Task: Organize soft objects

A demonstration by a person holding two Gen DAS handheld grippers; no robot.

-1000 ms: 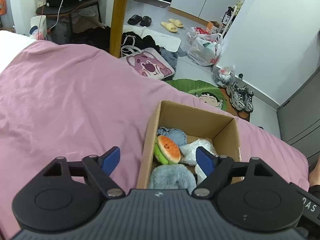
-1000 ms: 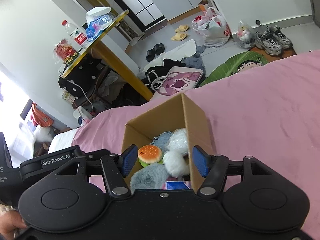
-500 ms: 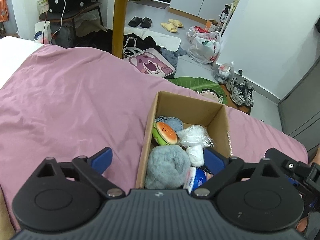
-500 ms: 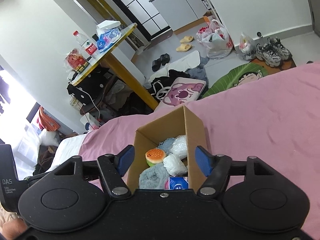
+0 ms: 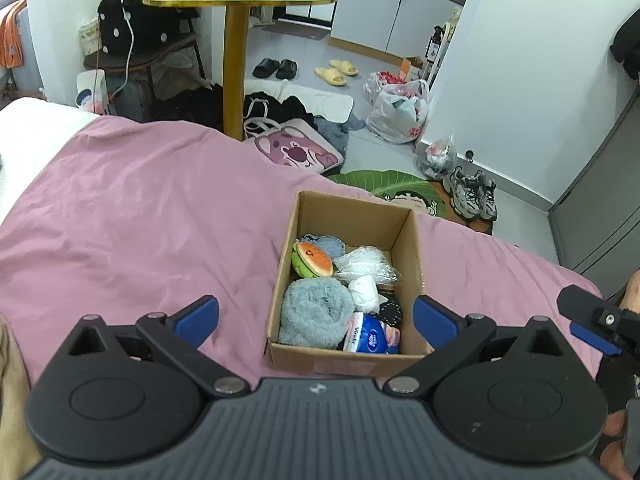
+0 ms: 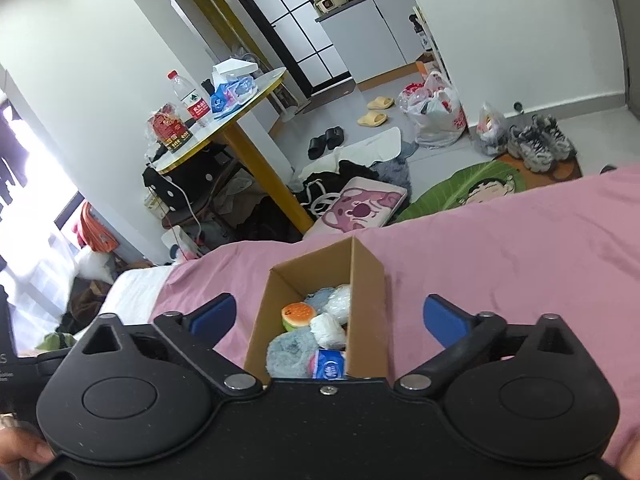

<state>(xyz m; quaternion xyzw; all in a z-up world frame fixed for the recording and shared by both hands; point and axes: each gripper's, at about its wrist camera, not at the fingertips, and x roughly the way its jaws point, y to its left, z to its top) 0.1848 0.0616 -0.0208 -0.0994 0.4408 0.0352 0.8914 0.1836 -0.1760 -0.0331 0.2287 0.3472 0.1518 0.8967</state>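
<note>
I hold both grippers level above the near edge of the bed [image 5: 120,216], pointed at the cardboard box [image 5: 408,248] that sits on the pink cover. My left gripper [image 5: 316,320] has its fingers spread wide and empty, the box framed between them. My right gripper [image 6: 330,316] is spread and empty too. Inside the box lie the burger plush [image 5: 313,259], a grey fluffy bundle [image 5: 316,312] nearer me, and a blue tissue pack [image 5: 374,338] at the near right.
</note>
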